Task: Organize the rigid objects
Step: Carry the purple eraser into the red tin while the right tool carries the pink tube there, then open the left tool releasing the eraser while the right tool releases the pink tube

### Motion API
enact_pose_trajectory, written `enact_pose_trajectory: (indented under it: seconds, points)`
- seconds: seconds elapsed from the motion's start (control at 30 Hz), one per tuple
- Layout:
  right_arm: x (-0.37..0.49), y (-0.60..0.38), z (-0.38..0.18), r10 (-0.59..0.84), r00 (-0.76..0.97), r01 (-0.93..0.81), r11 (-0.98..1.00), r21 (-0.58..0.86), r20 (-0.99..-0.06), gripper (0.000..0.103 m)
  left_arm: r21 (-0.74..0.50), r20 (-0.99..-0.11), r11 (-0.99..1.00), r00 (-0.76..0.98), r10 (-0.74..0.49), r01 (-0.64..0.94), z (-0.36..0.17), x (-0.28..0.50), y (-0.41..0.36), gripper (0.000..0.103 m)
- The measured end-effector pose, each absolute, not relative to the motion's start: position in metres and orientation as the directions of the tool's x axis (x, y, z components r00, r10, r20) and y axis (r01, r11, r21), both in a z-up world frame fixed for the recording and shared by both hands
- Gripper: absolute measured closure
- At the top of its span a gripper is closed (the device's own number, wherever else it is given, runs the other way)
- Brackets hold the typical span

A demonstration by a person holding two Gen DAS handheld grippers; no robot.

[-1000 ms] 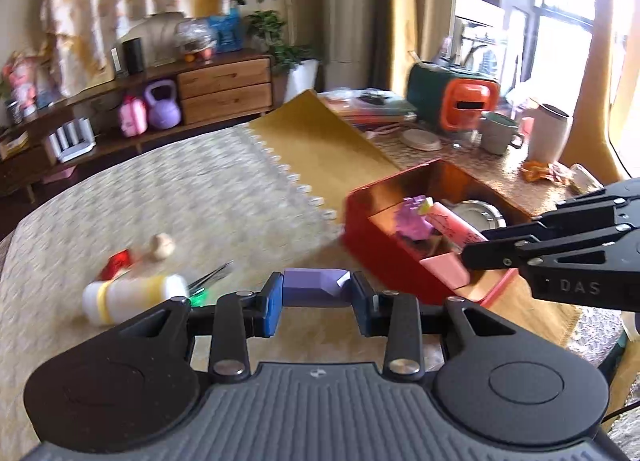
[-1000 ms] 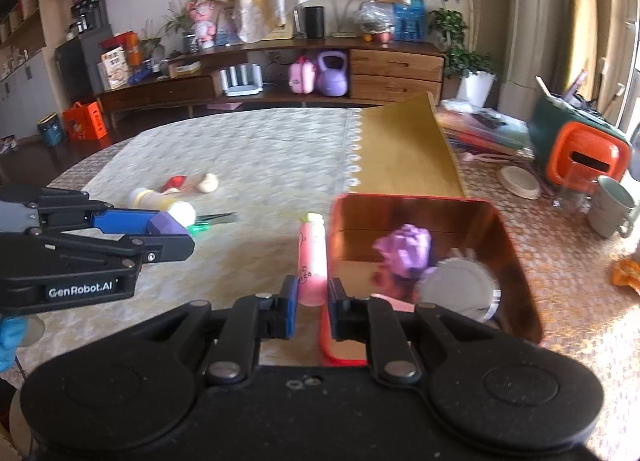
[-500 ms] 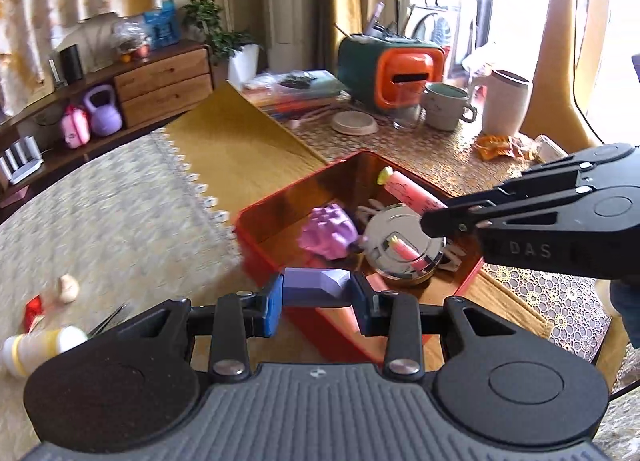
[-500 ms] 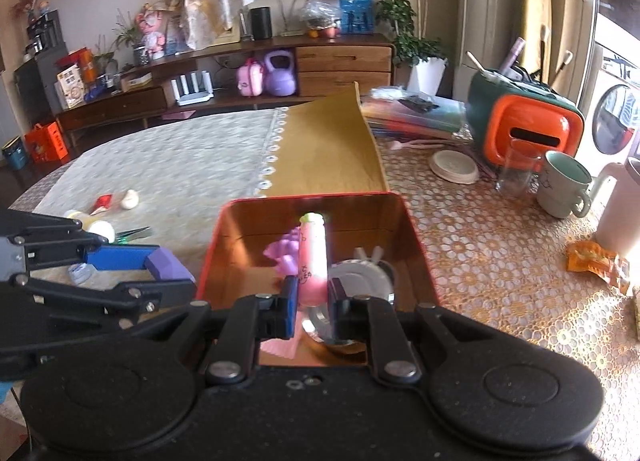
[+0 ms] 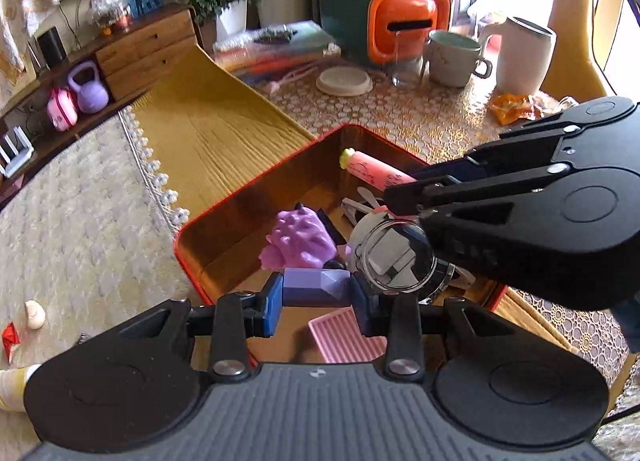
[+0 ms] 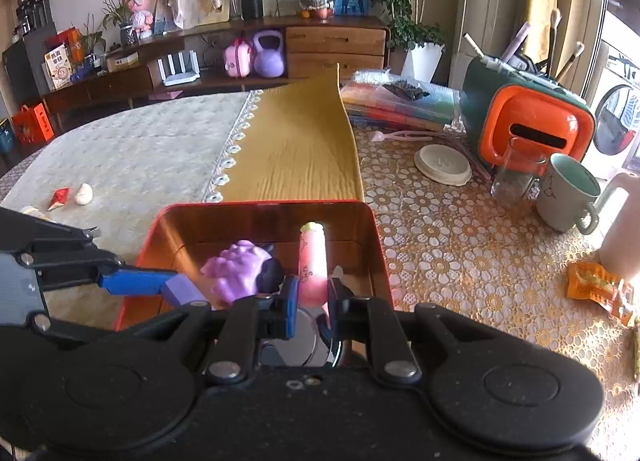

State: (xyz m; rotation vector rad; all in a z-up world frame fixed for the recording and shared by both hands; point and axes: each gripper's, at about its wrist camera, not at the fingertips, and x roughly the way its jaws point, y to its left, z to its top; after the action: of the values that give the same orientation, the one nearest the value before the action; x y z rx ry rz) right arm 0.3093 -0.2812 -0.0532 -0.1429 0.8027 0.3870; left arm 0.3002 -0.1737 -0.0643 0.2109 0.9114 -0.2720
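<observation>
Delivery step in hand: both grippers hang over the red tin, each loaded. Left gripper has its jaws pinched on a small purple block, held over the tin's near left corner; right gripper has its jaws clamped on a pink tube, poised over the tin's middle. Inside the tin already lie a purple spiky toy, a round metal lid and a pink ridged piece. Judgement: next move calls for lowering each load into free floor space and parting the jaws without striking the lid or the other gripper, which stand close. Left wrist view shows the lid and ridged piece plainly; right wrist view hides most of both behind its own body, but shows a red scrap and a pale, possibly shell-like item on the cloth at far left, apparently not yet collected.
</observation>
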Motion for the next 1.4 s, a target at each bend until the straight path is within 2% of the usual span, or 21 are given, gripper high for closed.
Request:
enact_pose_trajectory:
  seconds: [0.67, 0.93, 1.07, 1.13, 1.4]
  points:
    - [0.347, -0.267, -0.07, 0.28, 0.569, -0.421, 0.907, 0.019, -0.773, 0.089, 0.056, -0.853, 0.967, 0.515, -0.082, 0.247, -0.098, 0.336, -0.174, 0.068]
    - [0.349, -0.267, -0.072, 0.272, 0.569, -0.404, 0.915, 0.024, -0.776, 0.079, 0.071, -0.857, 0.965, 0.511, -0.071, 0.253, -0.1, 0.34, -0.176, 0.068]
    - [0.345, -0.271, -0.068, 0.272, 0.577, -0.397, 0.918, 0.027, -0.77, 0.073, 0.06, -0.853, 0.966, 0.515, -0.082, 0.252, -0.097, 0.338, -0.175, 0.056]
    - [0.343, -0.273, -0.066, 0.274, 0.581, -0.393, 0.919, 0.03, -0.767, 0.071, 0.055, -0.847, 0.967, 0.525, -0.088, 0.251, -0.094, 0.335, -0.174, 0.044]
    - [0.329, -0.278, -0.055, 0.278, 0.597, -0.382, 0.923, 0.038, -0.753, 0.066, 0.045, -0.827, 0.964, 0.551, -0.111, 0.26, -0.08, 0.32, -0.172, 0.044]
